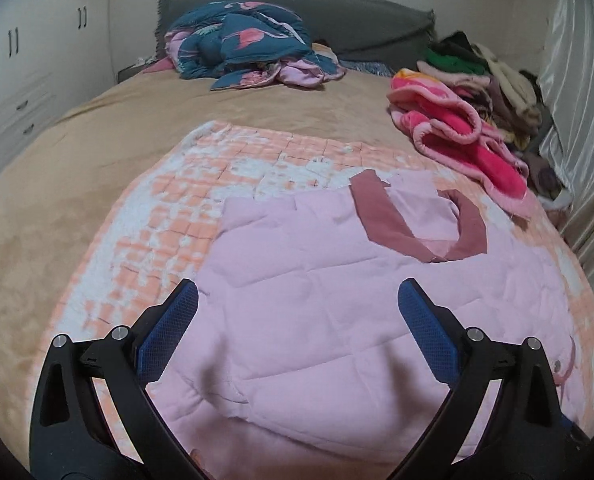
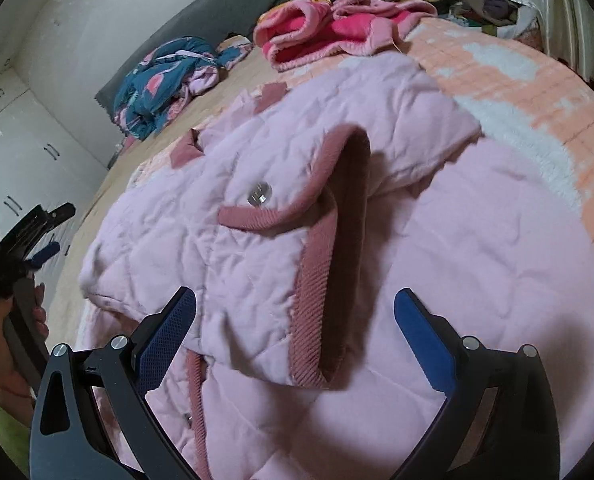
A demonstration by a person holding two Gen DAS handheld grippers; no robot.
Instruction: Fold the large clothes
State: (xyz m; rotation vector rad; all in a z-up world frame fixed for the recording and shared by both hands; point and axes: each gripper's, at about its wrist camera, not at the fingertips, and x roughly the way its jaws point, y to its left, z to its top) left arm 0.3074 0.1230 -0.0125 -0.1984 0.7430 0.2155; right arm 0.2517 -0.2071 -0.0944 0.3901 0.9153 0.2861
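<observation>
Item one: my left gripper (image 1: pixel 298 300), jaws spread wide, nothing between the blue pads (image 1: pixel 169 328); it hangs above the near part of the pink quilted jacket (image 1: pixel 317 312) without touching it.

Item two: my right gripper (image 2: pixel 295 308), jaws likewise wide apart and empty, poised over the same jacket (image 2: pixel 437 280), whose folded-over front panel (image 2: pixel 257 200) lies directly ahead of the fingers.

Item three: the jacket itself, pale pink, quilted, edged in dusty-rose ribbed trim (image 2: pixel 317 264). It lies spread on the peach-and-white checked blanket (image 1: pixel 217 168). A snap button (image 2: pixel 259 193) sits on a trimmed pocket flap ahead of my right gripper. The rose collar band (image 1: pixel 397 220) lies beyond my left gripper, ahead and to the right.

Item four: the tan bedspread (image 1: pixel 77 208) under the blanket, stretching left of my left gripper.

Item five: a bright pink fleece garment (image 1: pixel 457 136), far ahead to the right, beside a pile of mixed clothes (image 1: pixel 489 80).

Item six: a crumpled blue-and-pink patterned bundle (image 1: pixel 249 44), far ahead against the grey headboard (image 1: pixel 357 12).

Item seven: white cupboards (image 1: pixel 25 60), far left.

Item eight: my left hand (image 2: pixel 13 344) gripping its tool's handle, seen at the left edge of the right gripper's view.
</observation>
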